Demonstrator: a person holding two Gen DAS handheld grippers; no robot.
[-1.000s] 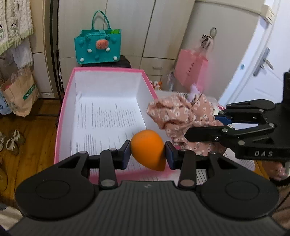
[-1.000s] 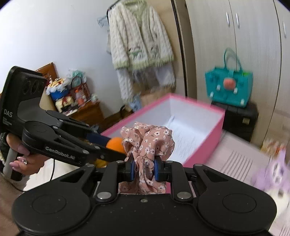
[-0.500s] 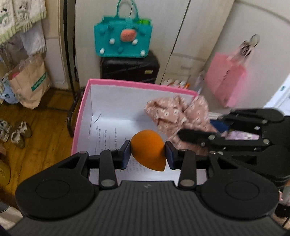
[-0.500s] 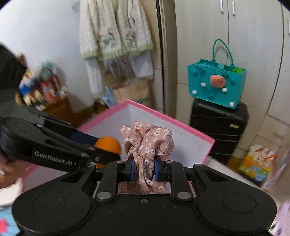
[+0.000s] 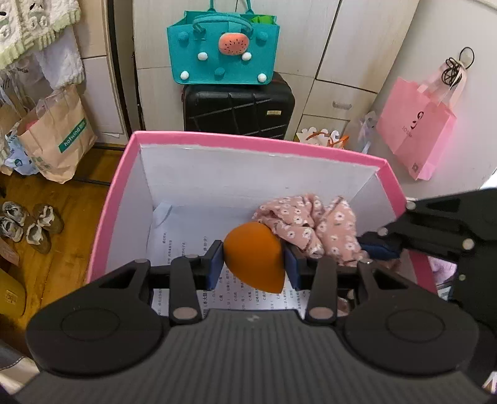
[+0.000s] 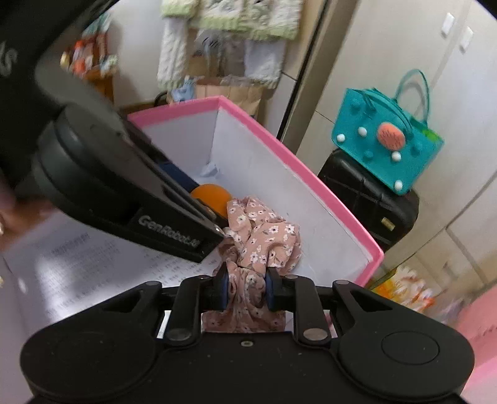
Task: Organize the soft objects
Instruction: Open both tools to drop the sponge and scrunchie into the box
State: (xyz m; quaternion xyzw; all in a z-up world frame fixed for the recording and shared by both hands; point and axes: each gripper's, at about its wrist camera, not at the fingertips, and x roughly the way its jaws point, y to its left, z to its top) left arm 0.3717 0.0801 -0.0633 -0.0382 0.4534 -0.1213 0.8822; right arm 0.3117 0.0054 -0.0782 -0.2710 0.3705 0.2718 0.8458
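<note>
Home bedroom, cream wardrobe doors (image 5: 357,46), black suitcase (image 5: 237,107), hanging knitwear (image 6: 230,18), wooden floor (image 5: 62,217)
</note>
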